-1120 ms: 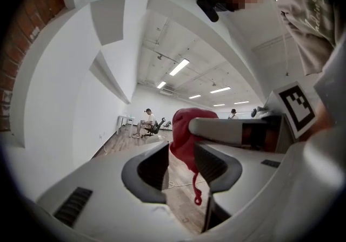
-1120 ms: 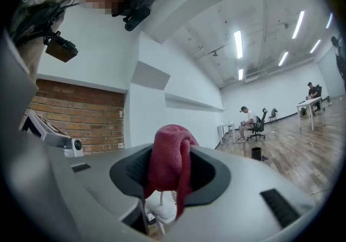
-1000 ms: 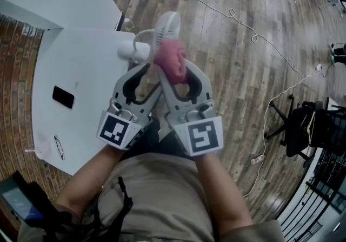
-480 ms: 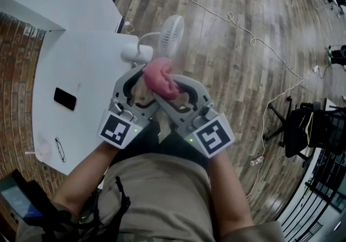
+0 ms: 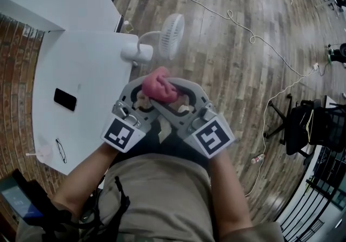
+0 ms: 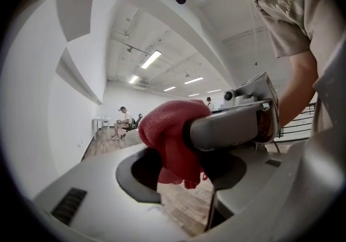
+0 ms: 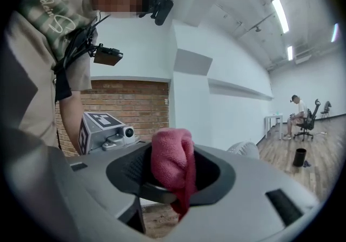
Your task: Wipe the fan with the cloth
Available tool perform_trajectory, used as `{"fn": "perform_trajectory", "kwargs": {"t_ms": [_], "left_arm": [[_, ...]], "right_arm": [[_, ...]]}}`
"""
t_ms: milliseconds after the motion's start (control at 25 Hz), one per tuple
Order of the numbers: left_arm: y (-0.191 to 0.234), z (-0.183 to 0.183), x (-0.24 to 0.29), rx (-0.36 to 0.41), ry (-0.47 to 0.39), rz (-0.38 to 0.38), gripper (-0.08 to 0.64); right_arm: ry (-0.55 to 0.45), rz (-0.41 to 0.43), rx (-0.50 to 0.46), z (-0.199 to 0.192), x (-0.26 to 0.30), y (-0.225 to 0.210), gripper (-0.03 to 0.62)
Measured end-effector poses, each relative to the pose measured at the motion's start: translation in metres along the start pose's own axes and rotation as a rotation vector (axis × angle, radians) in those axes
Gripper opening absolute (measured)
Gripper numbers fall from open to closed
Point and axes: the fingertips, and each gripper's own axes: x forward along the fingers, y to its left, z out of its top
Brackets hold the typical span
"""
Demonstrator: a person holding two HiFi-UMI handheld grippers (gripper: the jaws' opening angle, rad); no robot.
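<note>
Desk fan (image 5: 172, 34), white, at table (image 5: 81, 89) edge. Pink cloth (image 5: 158, 85) near it, not touching. We find the cloth pinched in the right gripper (image 7: 174, 181), whose jaws have just been easing wider. Left gripper (image 6: 181, 169) jaws stand wide around the cloth and have just been narrowing.

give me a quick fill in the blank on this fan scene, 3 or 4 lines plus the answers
1. The fan stands at the edge of a ___ table.
2. The black thing lying flat on the table is a ___.
3. The ___ is pink and does not touch the fan.
4. The floor is made of ___.

Missing words: white; phone; cloth; wood
</note>
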Motion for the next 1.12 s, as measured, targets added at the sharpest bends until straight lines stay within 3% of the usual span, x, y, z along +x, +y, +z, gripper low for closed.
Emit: {"fn": "perform_trajectory", "kwargs": {"t_ms": [120,200,360,720,1120], "left_arm": [[0.008,-0.008,-0.004,-0.017,0.031,0.058,0.157],[0.02,-0.012,-0.007,-0.071,0.029,0.116,0.124],[0.045,-0.018,-0.013,-0.136,0.014,0.198,0.109],[0.074,-0.053,-0.004,-0.093,0.086,0.285,0.109],[0.085,-0.119,0.009,-0.19,0.197,0.293,0.109]], "right_arm": [[0.006,-0.023,0.057,-0.004,0.001,-0.003,0.305],[-0.005,-0.033,0.089,-0.004,-0.001,-0.006,0.347],[-0.036,-0.098,0.08,-0.001,-0.01,-0.013,0.347],[0.014,-0.137,0.074,-0.012,-0.021,-0.016,0.347],[0.03,-0.18,0.107,-0.017,-0.031,-0.031,0.347]]}}
